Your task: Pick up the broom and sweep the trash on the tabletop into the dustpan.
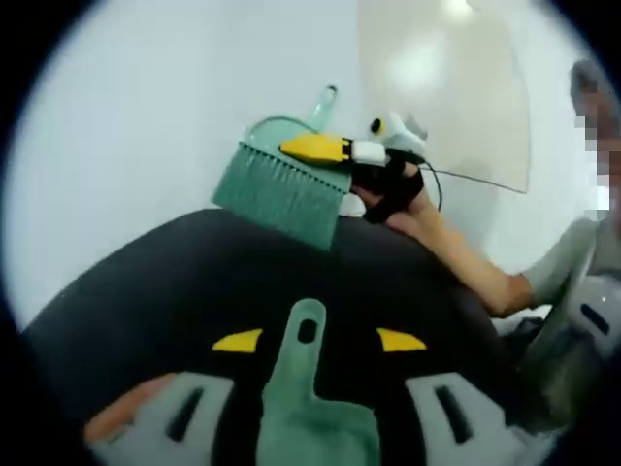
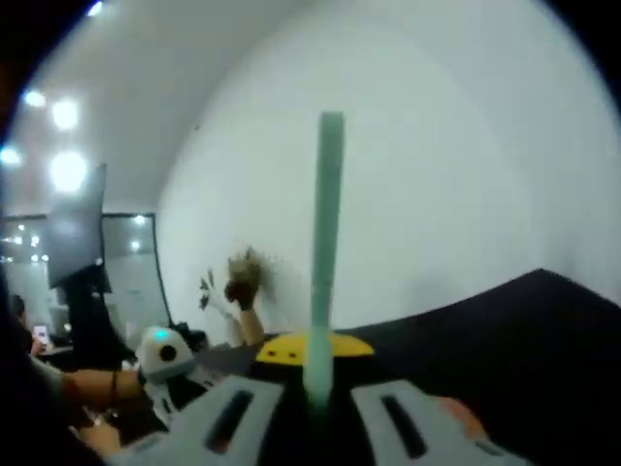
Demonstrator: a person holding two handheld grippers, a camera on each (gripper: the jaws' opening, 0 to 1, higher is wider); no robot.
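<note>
Between the jaws of the left tongs [image 1: 309, 340], low in the left gripper view, sits a pale green handle that I take for the dustpan [image 1: 315, 413]; the jaws appear closed on it, its handle running straight ahead along them. Beyond, the right tongs [image 1: 325, 149], held by a person's hand [image 1: 393, 194], carry the broom [image 1: 281, 189] at the far edge of the black bench [image 1: 146, 291], bristles hanging down to about the bench edge. Seen from the right gripper view, the right tongs [image 2: 310, 374] are clamped on the broom's green handle [image 2: 327, 243], which stands upright along the jaws. No trash can be made out on the bench. My judgement: the broom lies ahead of the dustpan, so the sweep should draw the bristles back toward the left tongs.
</note>
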